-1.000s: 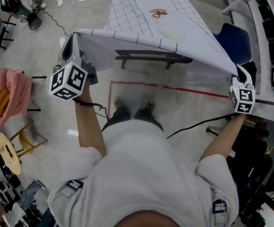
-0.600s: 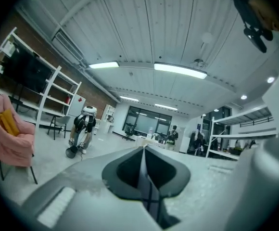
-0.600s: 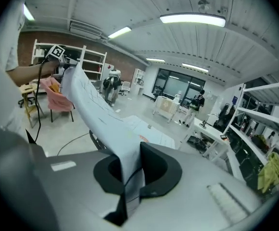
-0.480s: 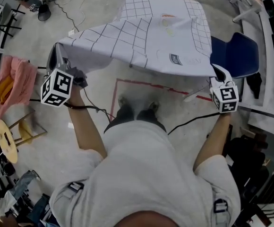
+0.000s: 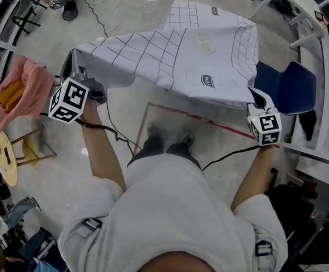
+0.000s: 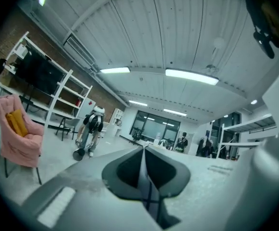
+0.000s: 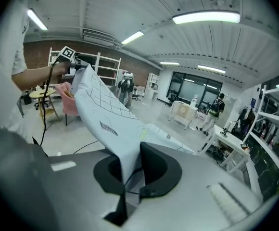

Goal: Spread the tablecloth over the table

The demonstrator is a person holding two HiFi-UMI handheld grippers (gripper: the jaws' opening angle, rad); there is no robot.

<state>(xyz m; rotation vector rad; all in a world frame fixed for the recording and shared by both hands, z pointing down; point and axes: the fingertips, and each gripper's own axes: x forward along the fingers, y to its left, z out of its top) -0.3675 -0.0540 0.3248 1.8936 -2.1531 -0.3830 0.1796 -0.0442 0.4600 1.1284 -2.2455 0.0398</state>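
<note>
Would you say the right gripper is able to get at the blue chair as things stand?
Probably not: the chair stands near, unblocked, but the right gripper is shut on the tablecloth and would have to let go.

One tablecloth (image 5: 170, 55), two grippers, the left gripper (image 6: 144, 174) and the right gripper (image 7: 126, 177), one blue chair (image 5: 294, 86), one pink-draped chair (image 5: 24, 92), one red tape outline (image 5: 210, 120) on the floor

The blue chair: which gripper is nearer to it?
Right. The right gripper is shut on the tablecloth just beside the blue chair; the left gripper grips the opposite corner, far across.
</note>
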